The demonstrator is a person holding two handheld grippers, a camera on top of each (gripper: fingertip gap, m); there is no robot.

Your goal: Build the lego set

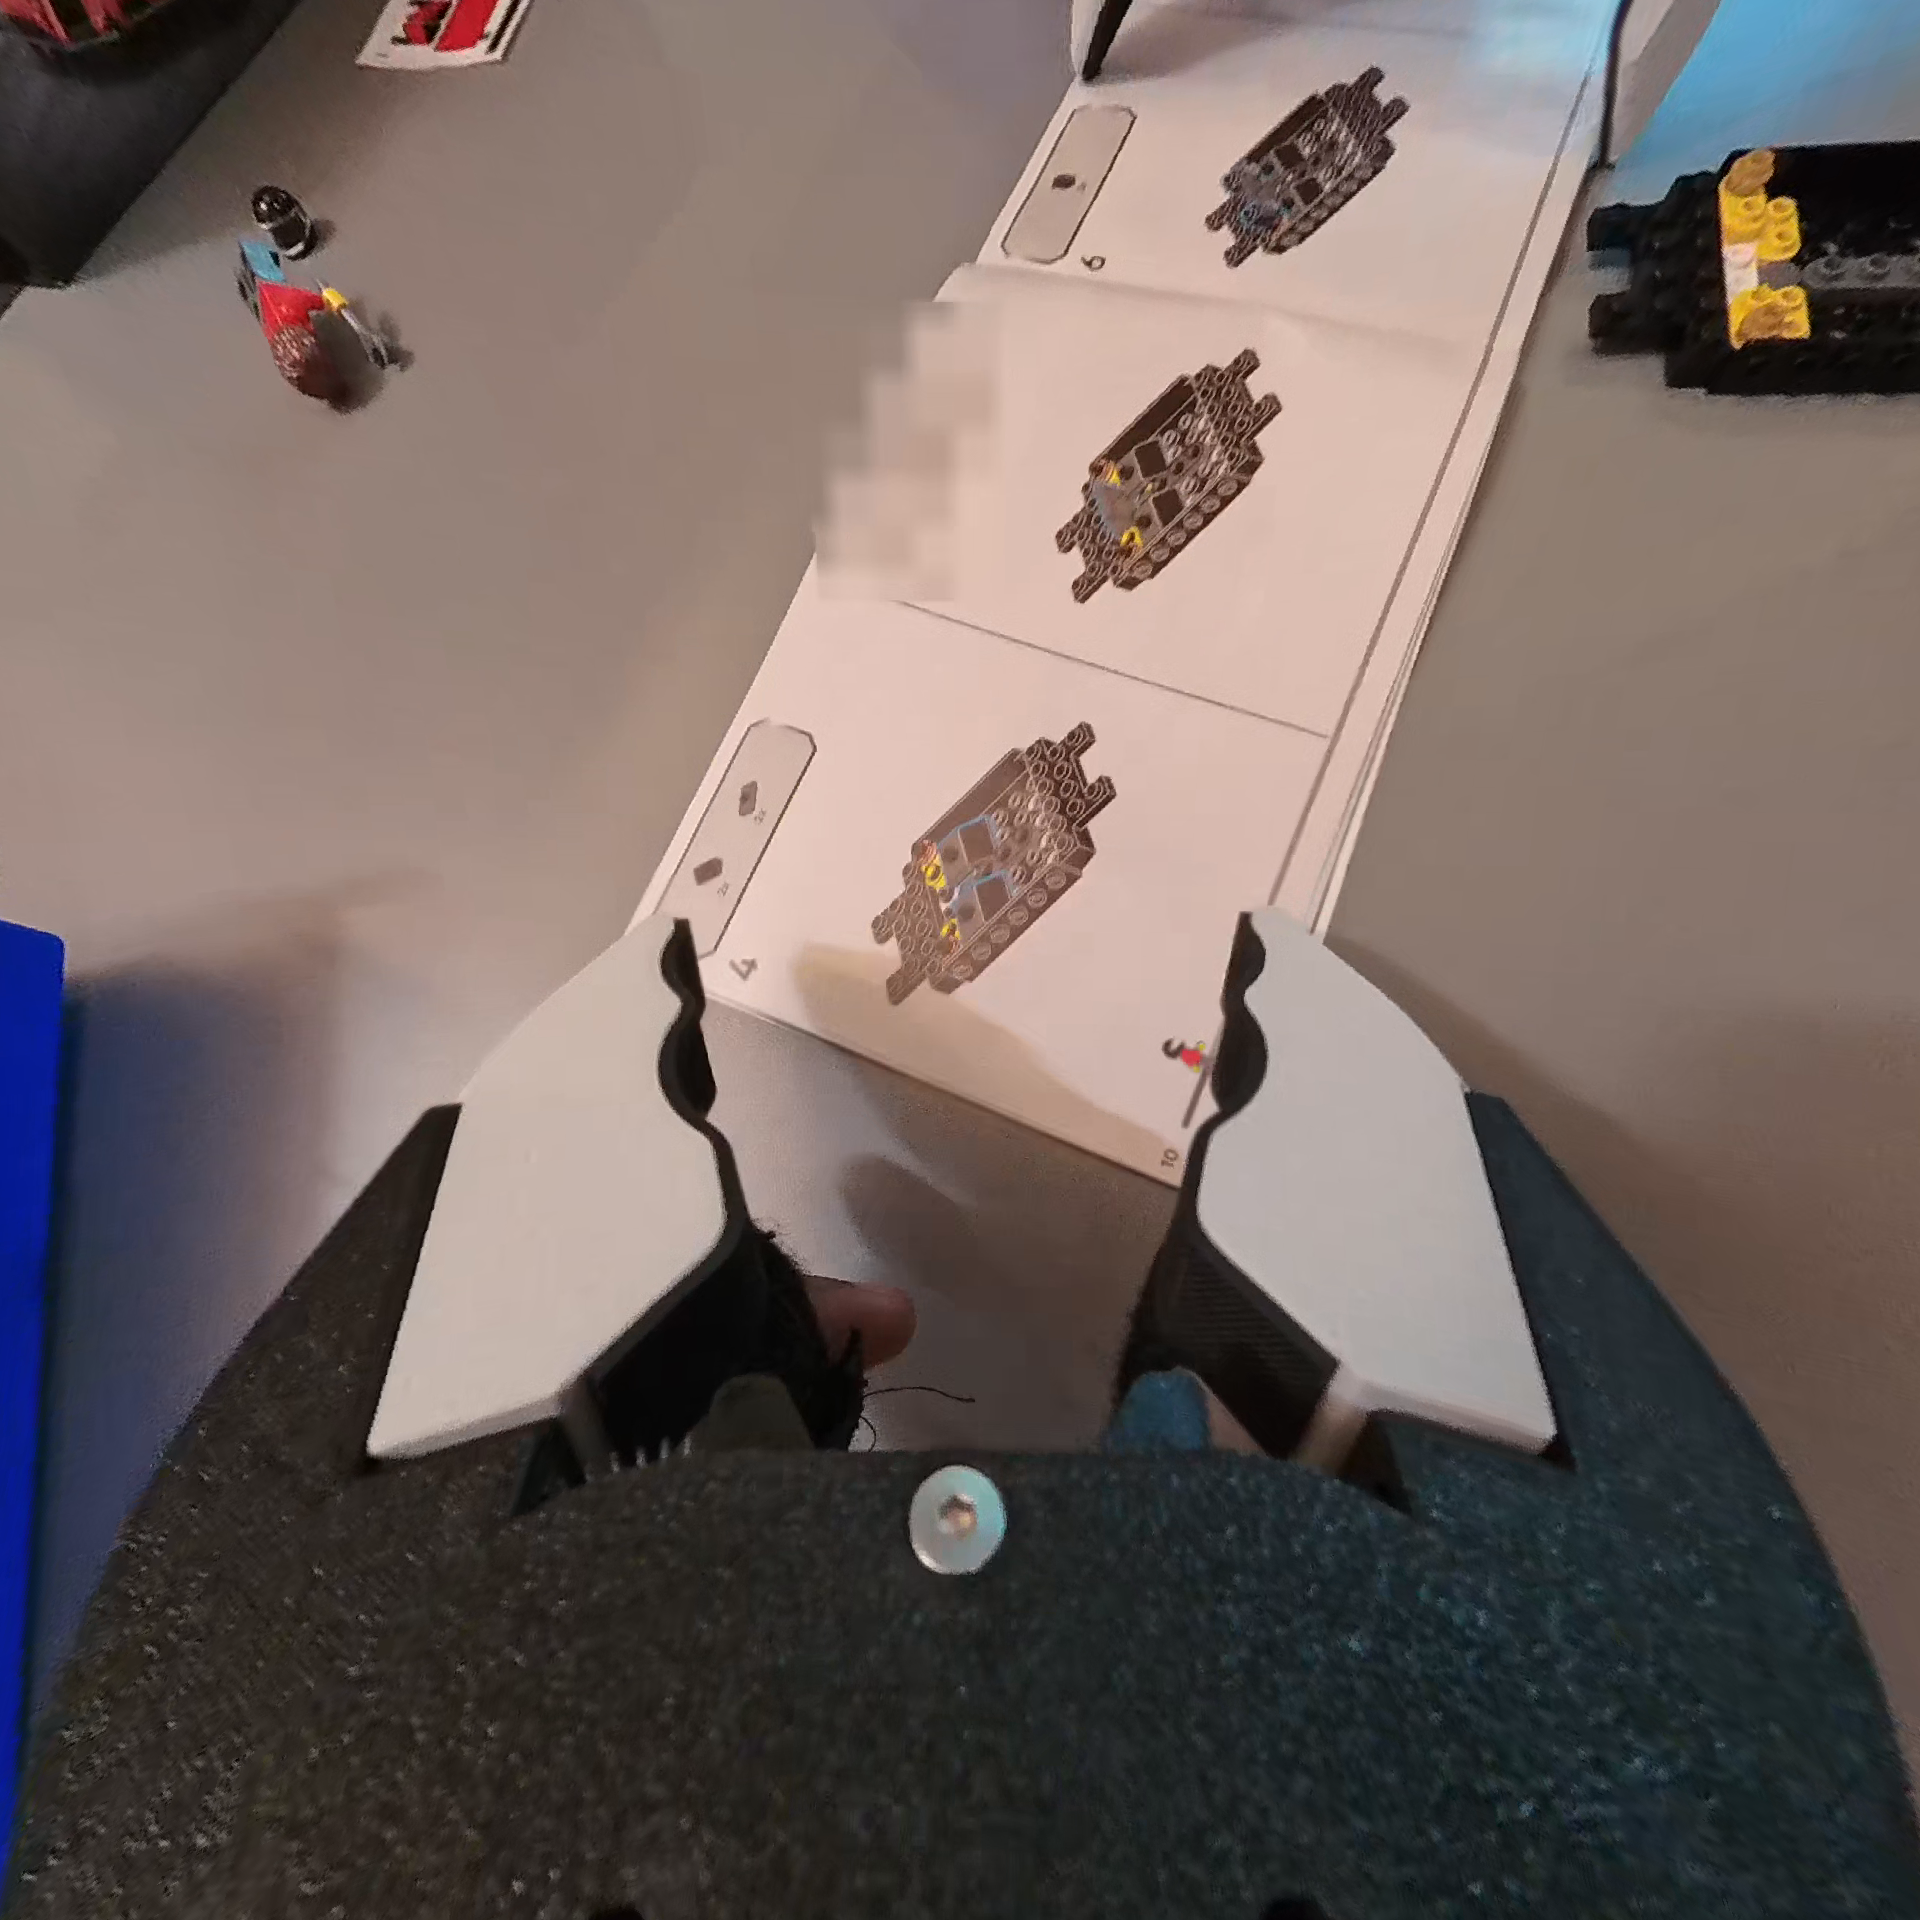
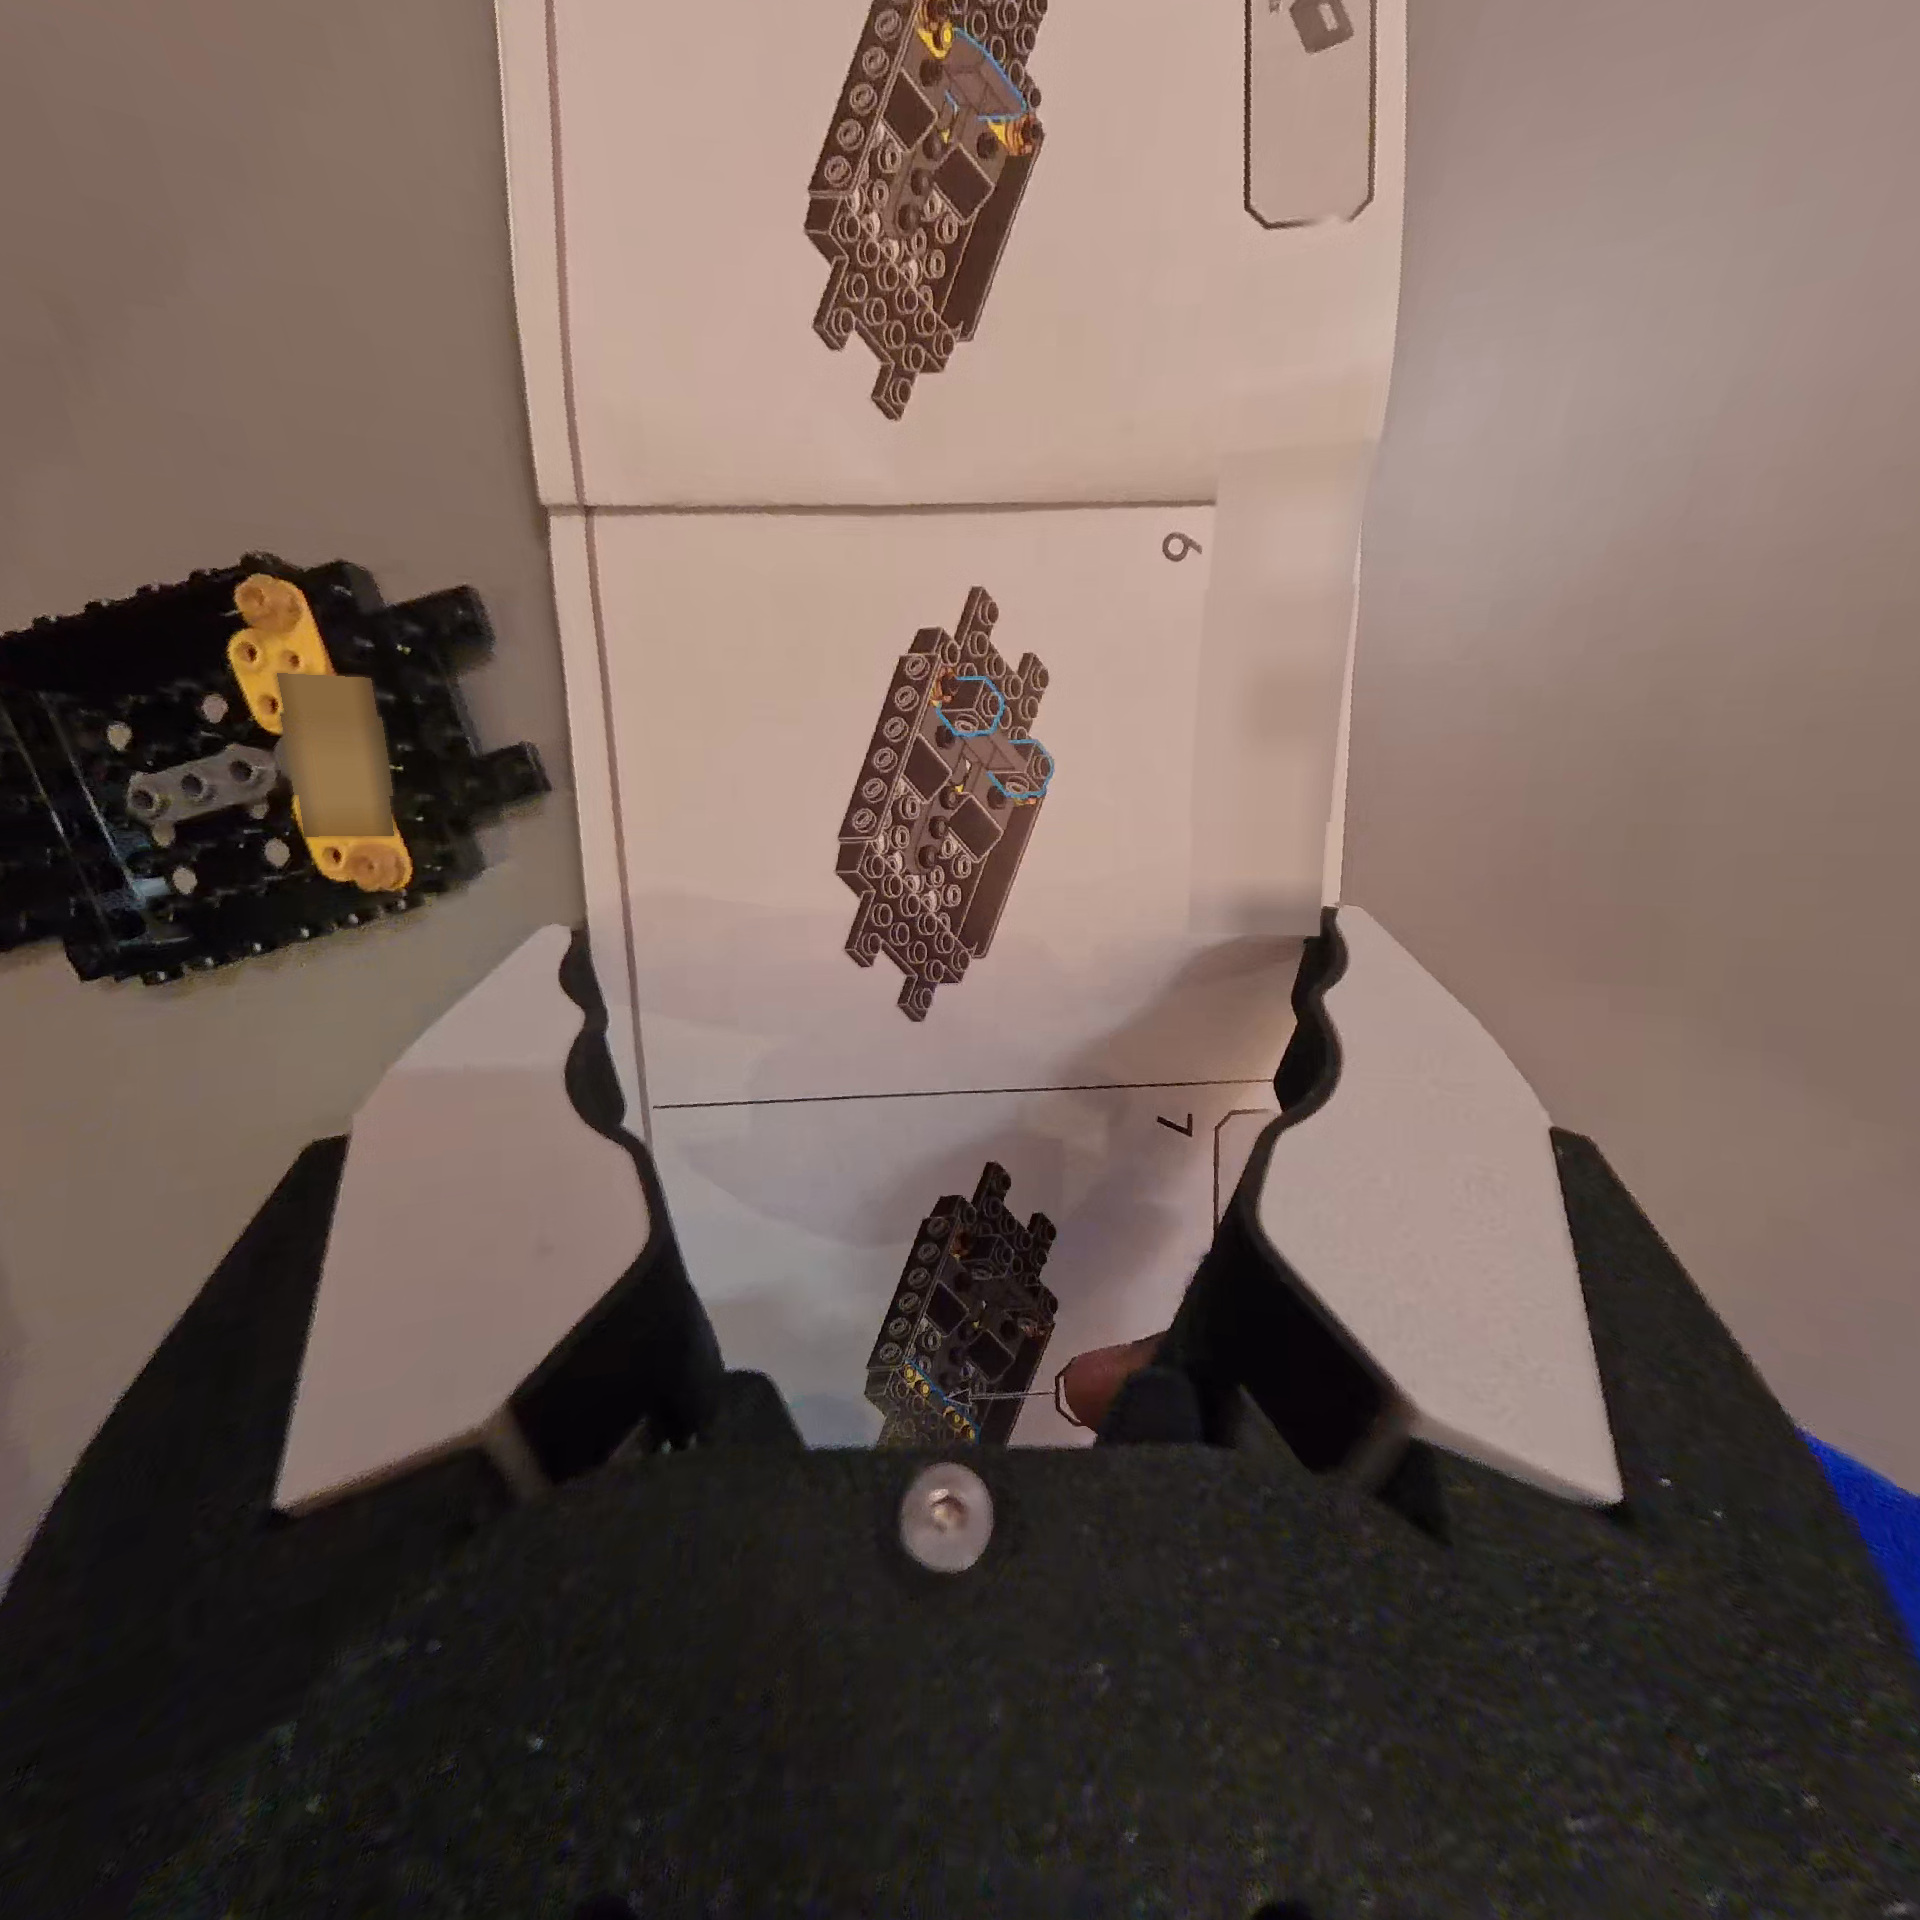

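While the left gripper (image 1: 961, 935) hovers wide open and bare over the instruction booklet (image 1: 1195, 582) on the grey table (image 1: 520, 623), a small brick figure (image 1: 301, 312) lies well apart. The right gripper (image 2: 951, 925), jaws spread and bare, straddles the booklet (image 2: 935, 520); a black-and-yellow brick chassis (image 2: 239, 769) lies beside the page.

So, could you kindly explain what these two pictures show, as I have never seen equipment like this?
Each picture comes from a camera mounted on a hand-held two-finger gripper, looking forward along its fingers. The left gripper and the right gripper are both open and hold nothing. Both hover over an open instruction booklet with drawings of a brick model, lying on a grey table. Beside it sits a part-built black brick model with yellow pieces. The left view also shows a few small loose parts farther off.
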